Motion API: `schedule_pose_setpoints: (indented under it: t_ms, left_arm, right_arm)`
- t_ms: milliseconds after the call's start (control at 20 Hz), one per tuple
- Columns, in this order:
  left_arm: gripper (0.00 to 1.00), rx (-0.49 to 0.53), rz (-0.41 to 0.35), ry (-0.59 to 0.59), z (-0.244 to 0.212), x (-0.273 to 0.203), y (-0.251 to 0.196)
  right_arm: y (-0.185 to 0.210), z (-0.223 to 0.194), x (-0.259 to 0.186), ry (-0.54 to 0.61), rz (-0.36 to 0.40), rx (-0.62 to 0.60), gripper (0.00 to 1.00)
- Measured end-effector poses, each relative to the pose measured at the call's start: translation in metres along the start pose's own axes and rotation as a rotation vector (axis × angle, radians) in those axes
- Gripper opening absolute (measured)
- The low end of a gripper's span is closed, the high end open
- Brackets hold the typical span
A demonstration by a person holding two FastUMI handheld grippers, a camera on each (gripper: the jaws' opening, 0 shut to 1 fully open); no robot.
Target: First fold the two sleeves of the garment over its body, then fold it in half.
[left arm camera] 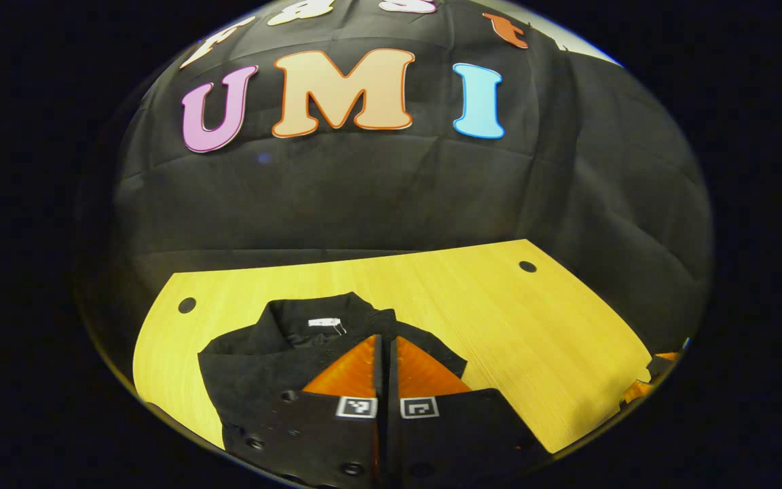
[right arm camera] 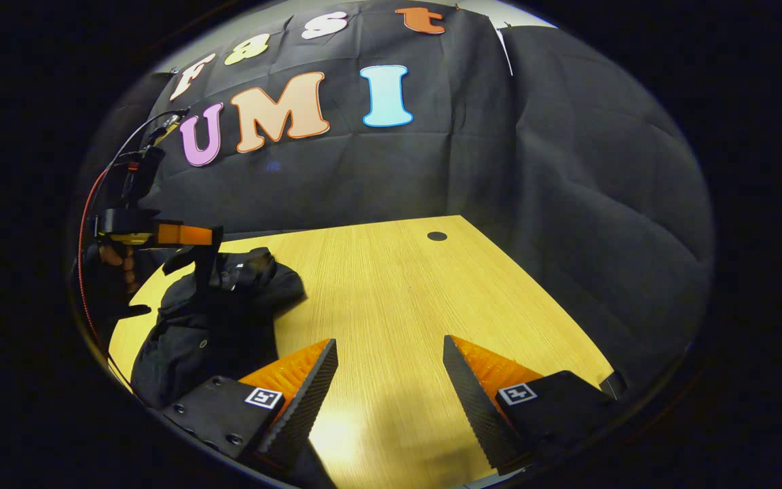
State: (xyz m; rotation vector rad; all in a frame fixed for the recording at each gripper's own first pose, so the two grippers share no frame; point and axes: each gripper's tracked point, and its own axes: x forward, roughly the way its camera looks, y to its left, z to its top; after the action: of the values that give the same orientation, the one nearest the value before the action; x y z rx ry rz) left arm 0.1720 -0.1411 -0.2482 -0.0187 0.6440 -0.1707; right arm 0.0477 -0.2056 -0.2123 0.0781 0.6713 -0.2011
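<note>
In the left gripper view, the left gripper point(left arm camera: 385, 343) has its two fingers brought together with only a thin slit between them, their tips over the dark fabric of the garment point(left arm camera: 262, 367); whether any cloth is pinched between them cannot be told. The black garment lies bunched on the near left part of the wooden table point(left arm camera: 533, 326), its collar with a small white label point(left arm camera: 324, 322) pointing toward the booth's black cloth wall point(left arm camera: 364, 197). In the right gripper view, the right gripper point(right arm camera: 389, 360) is spread wide, holding nothing, its fingers over bare table point(right arm camera: 391, 285) well apart from the garment point(right arm camera: 221, 312), which sits at the table's left side. There the left gripper point(right arm camera: 204, 268) shows farther off, reaching down onto the heaped cloth, with a hand point(right arm camera: 116, 261) on its handle.
</note>
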Motion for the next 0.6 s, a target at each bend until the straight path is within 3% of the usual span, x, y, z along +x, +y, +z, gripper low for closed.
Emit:
schedule_pose_setpoints:
  t_ms: [50, 150, 250, 600]
  left_arm:
    - [0.33, -0.019, -0.021, -0.018, 0.006, -0.004, -0.013]
    - [1.0, -0.012, 0.006, -0.084, 0.024, -0.017, -0.009]
    - [0.93, -0.002, 0.043, -0.136, 0.036, -0.036, 0.0]
    - [0.93, 0.01, 0.134, -0.247, 0.048, -0.122, 0.053]
  right_arm:
    - [0.0, 0.002, 0.0, -0.006, 0.004, -0.008, 0.99]
    - [0.006, 0.007, -0.001, -0.024, 0.03, -0.023, 1.0]
    - [0.014, 0.01, -0.001, -0.035, 0.071, -0.034, 1.0]
    - [0.049, 0.017, -0.012, -0.071, 0.155, -0.063, 0.98]
